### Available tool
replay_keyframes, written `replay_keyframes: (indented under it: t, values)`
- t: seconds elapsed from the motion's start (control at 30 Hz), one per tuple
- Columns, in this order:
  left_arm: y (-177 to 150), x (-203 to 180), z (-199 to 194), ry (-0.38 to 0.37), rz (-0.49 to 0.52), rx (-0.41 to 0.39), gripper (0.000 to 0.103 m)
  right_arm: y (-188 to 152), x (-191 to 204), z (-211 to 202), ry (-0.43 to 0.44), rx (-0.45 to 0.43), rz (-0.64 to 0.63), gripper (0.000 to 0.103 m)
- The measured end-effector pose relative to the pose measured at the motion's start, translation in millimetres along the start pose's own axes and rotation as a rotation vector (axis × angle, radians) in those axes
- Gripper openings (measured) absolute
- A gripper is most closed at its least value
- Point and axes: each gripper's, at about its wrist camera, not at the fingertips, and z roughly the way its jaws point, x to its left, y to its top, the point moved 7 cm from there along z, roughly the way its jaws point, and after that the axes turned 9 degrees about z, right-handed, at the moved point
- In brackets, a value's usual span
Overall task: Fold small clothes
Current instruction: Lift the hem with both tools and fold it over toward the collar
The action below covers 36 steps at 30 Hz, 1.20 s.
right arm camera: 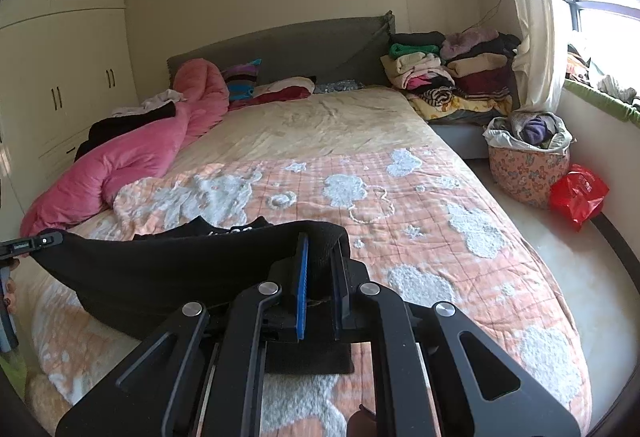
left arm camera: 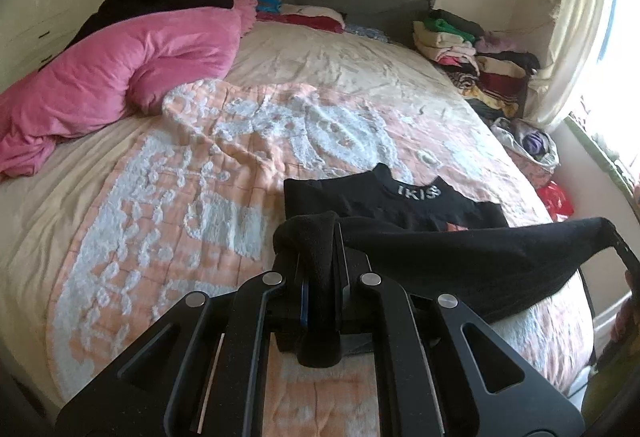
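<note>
right claw [right arm camera: 320, 269] clamps black garment [right arm camera: 160, 269] | above quilt [right arm camera: 420, 205] (other corner held, probably left claw [right arm camera: 28, 243])

The bed [right arm camera: 340, 121] carries a peach blanket [right arm camera: 420, 205], a pink duvet [right arm camera: 120, 165] upper left, and a black top [left arm camera: 400, 205] at lower centre.

The garment [left arm camera: 432, 249] is plain black, with white letters on its collar. The blanket [left arm camera: 192, 197] under it is peach-orange, crossed by a fine grid of lines and patched with fluffy white cloud shapes. The sheet [right arm camera: 320, 125] further up the bed is pale cream. The quilt [left arm camera: 120, 77] is bright pink. The headboard [right arm camera: 280, 45] is grey-green. The basket [right arm camera: 528, 173] bears a small floral print on a pinkish ground, and the bag [right arm camera: 576, 193] beside it is red. The wardrobe [right arm camera: 60, 77] is cream with dark handles.
</note>
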Motion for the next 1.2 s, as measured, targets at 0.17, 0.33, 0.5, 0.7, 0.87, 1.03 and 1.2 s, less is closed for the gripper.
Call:
replay_keyframes:
  t: [0.17,0.33,0.5,0.7,0.87,1.03,1.2]
  values:
    - [6,3,16,0.018,-0.028,-0.002,0.002,3,-2,26,-0.007,0.030,0.010,0.009]
    - [15,3,31,0.028,-0.042,-0.004,0.002,8,-6,51,-0.020,0.064,0.030,0.009]
    - [24,5,46,0.023,-0.080,-0.005,0.002,10,-12,77,-0.038,0.099,0.044,0.009]
    - [23,11,64,0.033,-0.100,0.013,0.003,8,-13,93,-0.041,0.118,0.027,0.009]
    - [17,15,79,0.046,-0.110,0.026,0.003,1,-13,108,-0.059,0.149,0.014,0.009]
    - [14,12,92,0.067,-0.077,0.025,0.004,-4,-15,120,-0.095,0.164,-0.018,0.009]
    - [7,8,98,0.084,-0.057,0.030,0.009,-15,-14,127,-0.139,0.176,-0.073,0.016]
